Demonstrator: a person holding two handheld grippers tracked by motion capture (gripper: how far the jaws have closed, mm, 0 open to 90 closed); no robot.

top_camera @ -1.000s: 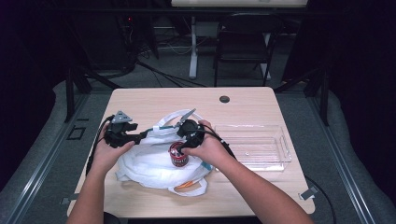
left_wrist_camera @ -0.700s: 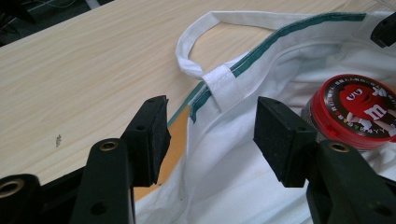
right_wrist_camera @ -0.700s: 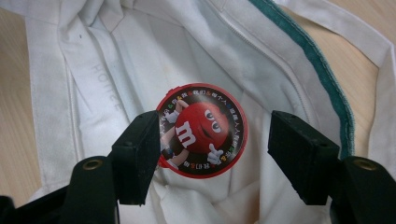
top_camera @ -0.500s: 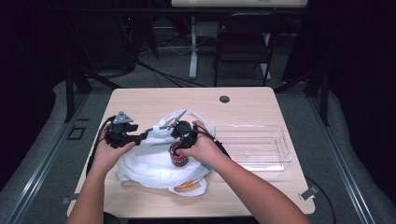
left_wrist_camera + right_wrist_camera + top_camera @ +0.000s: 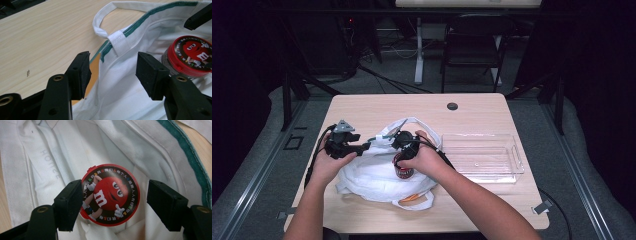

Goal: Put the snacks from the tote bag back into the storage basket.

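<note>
The right tongs, just opened wide, are held around the red-lidded round candy tin inside the white cloth bag; the bag's rim is straddled by the open left tongs.

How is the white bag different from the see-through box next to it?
The white bag is soft, crumpled cloth you can't see through; the clear box is stiff, flat-sided plastic that shows the table beneath. The bag holds a red-lidded candy jar; the box looks empty. The bag has long looped strap handles; the box has just a small handle slot at its end. Both lie on the table with their openings up.
</note>
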